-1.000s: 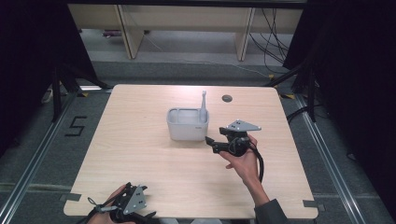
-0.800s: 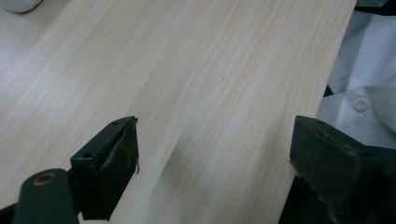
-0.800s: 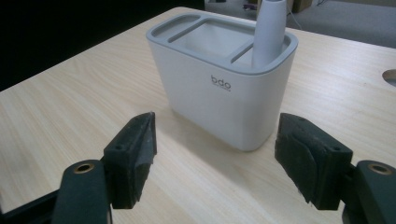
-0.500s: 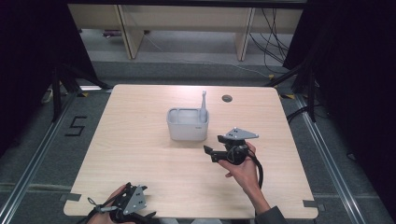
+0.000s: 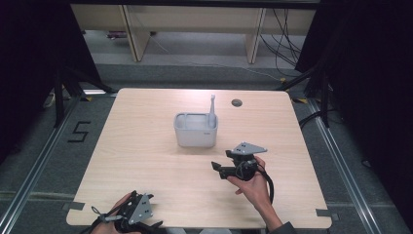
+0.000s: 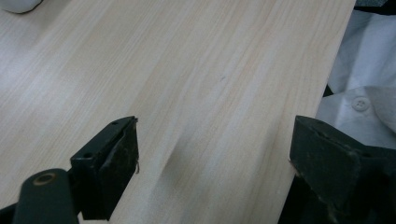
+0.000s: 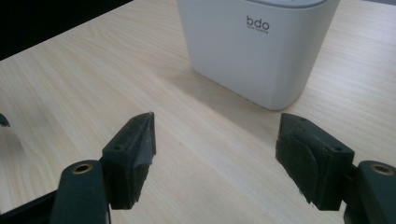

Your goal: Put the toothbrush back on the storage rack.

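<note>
The table was of pale wood and stood in a dark room, with grey floor around it and shelves behind its far edge. A small dark hole sat near the far edge, toward the right corner.

A white box stood a little beyond the middle of the table. A thin white stick rose upright from its right far corner. In the right gripper view the box carried small dark letters on its near wall and stood just ahead, slightly to the right of the line between the jaws.

The right tool was low over the table, between the box and the near edge, a little toward the right side. It pointed across the table toward the left, with the box beyond it on the far side. Its jaws stood wide apart and had hold of nothing; only bare wood lay between them. This hand was clearly the nearer one to the box.

The left tool rested at the near edge, toward the left corner, well apart from the box. Its jaws were also wide apart with nothing between them.

I judge that any reach to the box would go from the right tool toward the far edge, and the stick's upright axis would ask for a grasp from the side.
</note>
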The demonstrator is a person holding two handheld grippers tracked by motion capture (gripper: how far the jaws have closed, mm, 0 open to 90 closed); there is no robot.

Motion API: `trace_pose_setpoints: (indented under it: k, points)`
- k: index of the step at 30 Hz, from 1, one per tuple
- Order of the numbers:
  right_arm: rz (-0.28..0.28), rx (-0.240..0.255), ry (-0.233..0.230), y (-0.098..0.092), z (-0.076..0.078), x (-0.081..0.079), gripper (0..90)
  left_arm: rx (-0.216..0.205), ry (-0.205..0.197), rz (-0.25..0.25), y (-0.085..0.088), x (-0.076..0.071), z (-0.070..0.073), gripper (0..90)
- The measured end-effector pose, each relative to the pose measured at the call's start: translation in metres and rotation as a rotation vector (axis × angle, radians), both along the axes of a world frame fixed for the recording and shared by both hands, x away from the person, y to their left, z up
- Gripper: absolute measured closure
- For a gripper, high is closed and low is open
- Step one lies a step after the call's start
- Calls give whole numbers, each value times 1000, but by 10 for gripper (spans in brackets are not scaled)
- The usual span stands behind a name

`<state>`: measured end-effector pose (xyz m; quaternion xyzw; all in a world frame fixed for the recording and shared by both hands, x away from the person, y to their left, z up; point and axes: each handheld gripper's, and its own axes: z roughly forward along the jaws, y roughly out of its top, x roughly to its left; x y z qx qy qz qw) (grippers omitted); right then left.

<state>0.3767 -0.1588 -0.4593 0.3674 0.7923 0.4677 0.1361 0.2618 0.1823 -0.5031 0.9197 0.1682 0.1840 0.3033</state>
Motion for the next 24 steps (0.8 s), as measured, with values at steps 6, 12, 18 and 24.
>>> trace_pose_setpoints:
  k: [6,12,18,24]
  points:
    - [14,-13,3,-3,-3,-5,291,-2,8,-6,0,0,0,153]
    - [-1,-10,30,-3,-7,-11,290,-8,2,-3,0,0,0,153]
    - [21,-22,7,-4,-11,-13,282,-8,1,-2,0,0,0,153]
    - [36,-22,33,-6,-12,-18,274,-11,-2,-1,0,0,-1,153]
